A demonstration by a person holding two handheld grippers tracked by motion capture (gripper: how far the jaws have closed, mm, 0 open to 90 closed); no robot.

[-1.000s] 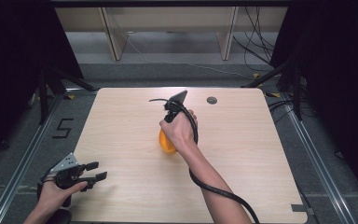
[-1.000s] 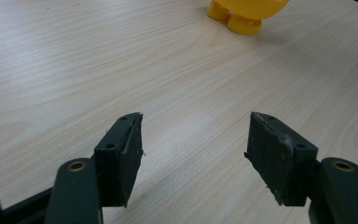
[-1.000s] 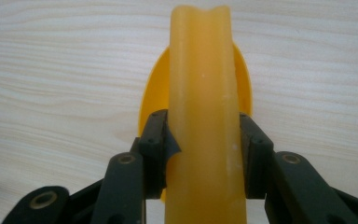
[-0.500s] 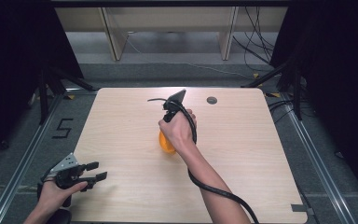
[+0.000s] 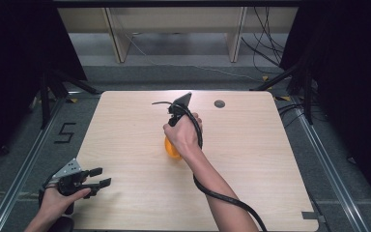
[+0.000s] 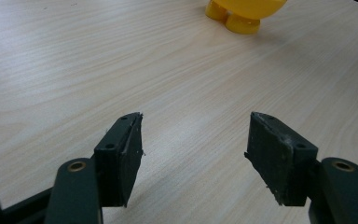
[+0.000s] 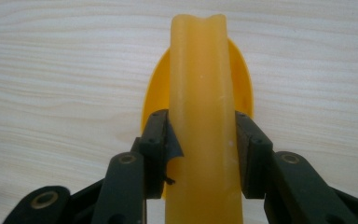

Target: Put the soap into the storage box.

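From the high view, I see a pale wood-grain desk [image 5: 251,159] with rounded corners. My right hand-held gripper [image 5: 173,145] points down near the middle of the desk, and the hand wrapped around it hides its jaws. Only a small orange-yellow curve of the yellow object [image 5: 171,149] peeks out under that hand, so I cannot make out its shape here. A black cable [image 5: 222,198] loops from the gripper along the forearm. My left hand-held gripper [image 5: 101,178] sits at the near left corner of the desk, its two black jaws apart, well away from the object. A small dark round grommet [image 5: 219,103] is set into the far part of the desk.

In the left gripper view, the matte black jaws stand wide apart with bare desk between them. The pads [image 6: 123,154] look rough and chipped at the edges. Far ahead, the yellow object is cut off by the top edge; I see only two rounded, glossy feet on the desk.

In the right gripper view, the jaws are closed on a smooth, waxy, pale-yellow upright part of the object, one pad on each side. Behind it lies a deeper yellow oval part, mostly hidden. The object's lower end runs out of the picture.
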